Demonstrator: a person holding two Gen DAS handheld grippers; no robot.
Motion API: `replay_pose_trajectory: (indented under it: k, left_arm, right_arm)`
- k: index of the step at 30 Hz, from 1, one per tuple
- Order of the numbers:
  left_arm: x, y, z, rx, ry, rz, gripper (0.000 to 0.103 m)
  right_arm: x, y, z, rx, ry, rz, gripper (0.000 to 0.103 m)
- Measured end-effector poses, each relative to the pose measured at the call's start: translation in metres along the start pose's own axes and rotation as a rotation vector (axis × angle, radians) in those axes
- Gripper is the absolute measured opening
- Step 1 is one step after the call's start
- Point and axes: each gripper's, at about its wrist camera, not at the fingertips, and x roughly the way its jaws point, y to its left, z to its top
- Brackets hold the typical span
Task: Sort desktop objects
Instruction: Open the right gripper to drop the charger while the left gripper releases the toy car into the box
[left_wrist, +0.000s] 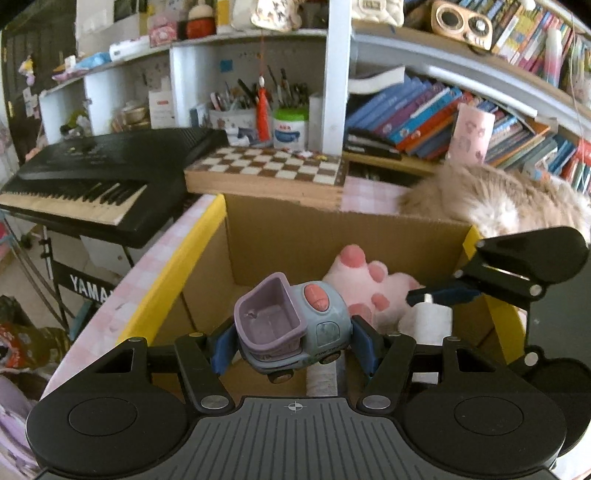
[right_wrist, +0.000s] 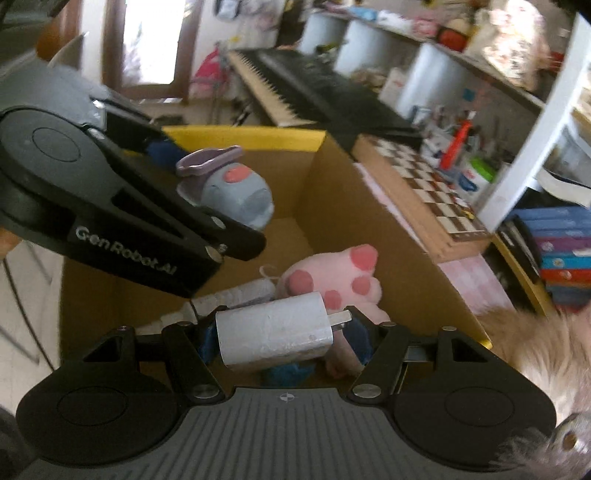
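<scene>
Sorting | toy truck (left_wrist: 291, 325) being clamped in left gripper (left_wrist: 293, 343), white charger (right_wrist: 275, 334) in right gripper (right_wrist: 280, 334), both over cardboard box (left_wrist: 332, 229) | risk: grippers being crowded, drops colliding.

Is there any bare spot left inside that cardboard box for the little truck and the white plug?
Yes: bare floor of the cardboard box along its back and left walls. The right side is crowded by the pink plush paw. The toy truck and white charger hang above.
</scene>
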Motion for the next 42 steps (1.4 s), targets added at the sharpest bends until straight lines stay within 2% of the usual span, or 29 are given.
replay_pose_trajectory:
  k: [4,7,15,23,24,26,28,30,36,42]
  left_arm:
    - [0.012,-0.002,-0.001,0.013,0.058,-0.004,0.064]
    - [0.014,-0.003,0.0,0.027,0.069,-0.012,0.064]
    - [0.017,-0.007,0.002,0.046,0.112,-0.016,0.064]
    - [0.017,-0.006,0.002,0.029,0.126,-0.023,0.064]
    - [0.017,-0.007,0.002,0.028,0.123,-0.023,0.066]
    - [0.017,-0.008,0.002,0.028,0.123,-0.018,0.075]
    - [0.014,-0.007,0.001,0.019,0.107,0.008,0.085]
    - [0.008,-0.005,0.001,0.006,0.085,-0.003,0.087]
    - [-0.012,-0.003,0.001,0.003,0.015,0.004,0.087]
    - [-0.033,-0.001,0.002,-0.014,-0.058,0.001,0.087]
  right_arm:
    - [0.014,-0.002,0.003,-0.048,0.072,0.06,0.064]
    - [0.02,-0.002,0.006,-0.086,0.095,0.089,0.064]
    - [0.026,0.006,0.009,-0.19,0.138,0.124,0.064]
    - [0.025,0.008,0.01,-0.2,0.15,0.136,0.064]
    - [0.024,0.008,0.01,-0.198,0.15,0.134,0.064]
    - [0.023,0.008,0.01,-0.187,0.149,0.13,0.065]
    - [0.02,0.008,0.009,-0.179,0.147,0.128,0.068]
    - [0.018,0.008,0.009,-0.174,0.139,0.111,0.073]
    - [0.011,0.001,0.006,-0.113,0.111,0.058,0.074]
    - [-0.009,-0.002,0.006,-0.046,0.043,-0.003,0.074]
